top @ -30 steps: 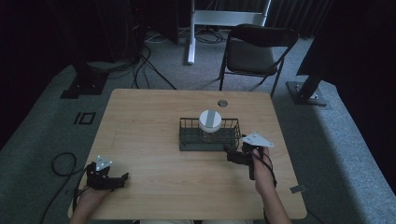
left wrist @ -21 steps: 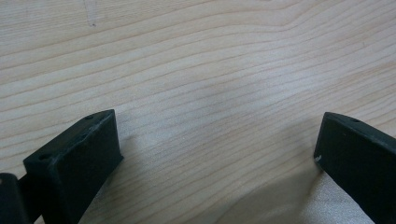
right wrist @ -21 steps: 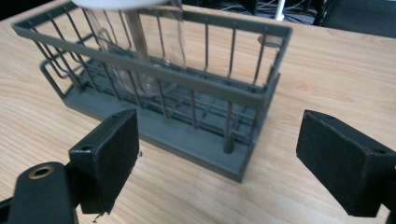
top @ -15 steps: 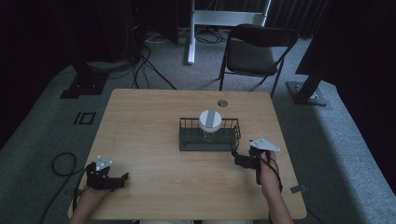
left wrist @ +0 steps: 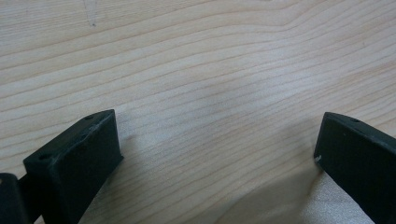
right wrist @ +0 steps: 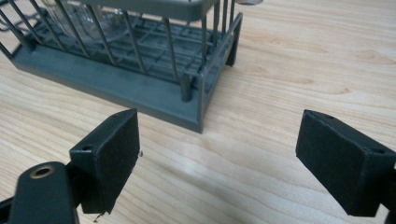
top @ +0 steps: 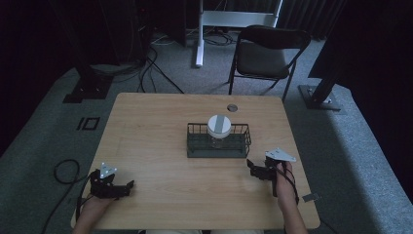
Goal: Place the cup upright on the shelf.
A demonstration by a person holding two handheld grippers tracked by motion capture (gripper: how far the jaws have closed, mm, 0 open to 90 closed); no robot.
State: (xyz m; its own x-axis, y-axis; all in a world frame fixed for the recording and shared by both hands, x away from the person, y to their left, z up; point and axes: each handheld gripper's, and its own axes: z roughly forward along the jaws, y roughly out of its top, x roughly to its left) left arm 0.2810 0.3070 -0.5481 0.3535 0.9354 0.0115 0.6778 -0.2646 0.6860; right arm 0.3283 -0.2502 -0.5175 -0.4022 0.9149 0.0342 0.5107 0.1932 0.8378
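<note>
- Your right gripper [top: 254, 168] is released: in the right gripper view its jaws stand wide apart with nothing but bare wood between them.
- Just ahead of that claw, slightly to its left, stands the wire basket [right wrist: 140, 95]; its near corner post is close to the jaws but apart from them.
- The glass jar [top: 219, 130], capped with a white lid carrying a grey stripe, stands upright inside the basket, roughly at its middle, beyond the near wire wall as seen from your right claw.
- Your left gripper [top: 122, 187] is also released, jaws spread over the bare table [left wrist: 196, 70], with nothing near it; the basket is well apart, ahead of it and off to its right.
- Judging from how things lie, the jar looks already set in the basket and let go, so the placing step appears done.
- If the jar was instead meant to come out, nothing has begun: no jaw touches it.
- What remains, as far as the pictures tell, is small: both claws sit empty near your edge of the table.
</note>
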